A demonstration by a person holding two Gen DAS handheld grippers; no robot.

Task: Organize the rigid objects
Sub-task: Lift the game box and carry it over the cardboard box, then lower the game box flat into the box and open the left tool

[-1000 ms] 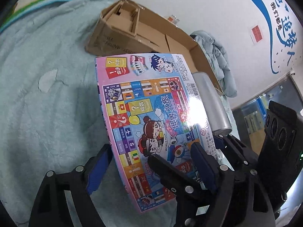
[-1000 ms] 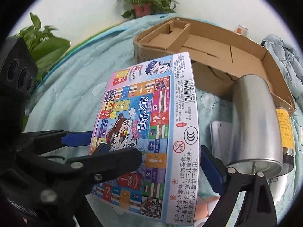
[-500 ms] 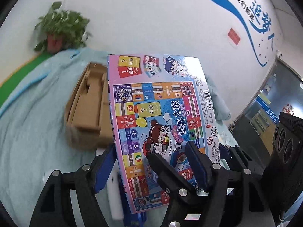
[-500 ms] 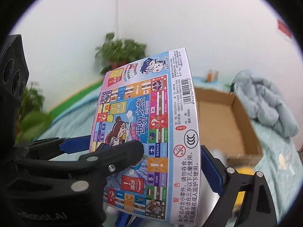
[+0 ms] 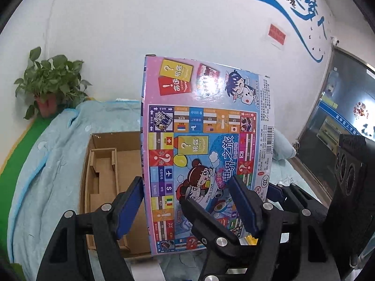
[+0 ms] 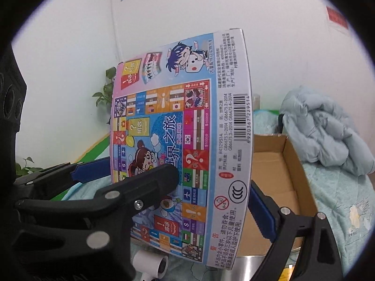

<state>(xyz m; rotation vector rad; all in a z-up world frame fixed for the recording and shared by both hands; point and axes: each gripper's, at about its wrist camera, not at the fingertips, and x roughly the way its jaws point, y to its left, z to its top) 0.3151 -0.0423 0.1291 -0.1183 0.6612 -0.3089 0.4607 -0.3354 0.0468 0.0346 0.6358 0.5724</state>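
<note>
Left wrist view: we see the board game box point(image 5: 206, 149) raised above the cardboard carton point(image 5: 110, 178), the left gripper point(image 5: 187, 201) clamped across its lower part; the right gripper point(image 6: 178, 187) grips its two long edges.

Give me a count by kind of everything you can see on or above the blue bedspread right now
Board game box: 1
Cardboard box: 1
Bundled blue quilt: 1
Metal can: 1
White device, partly hidden: 1
Grippers, left gripper and right gripper: 2
Total: 7
</note>
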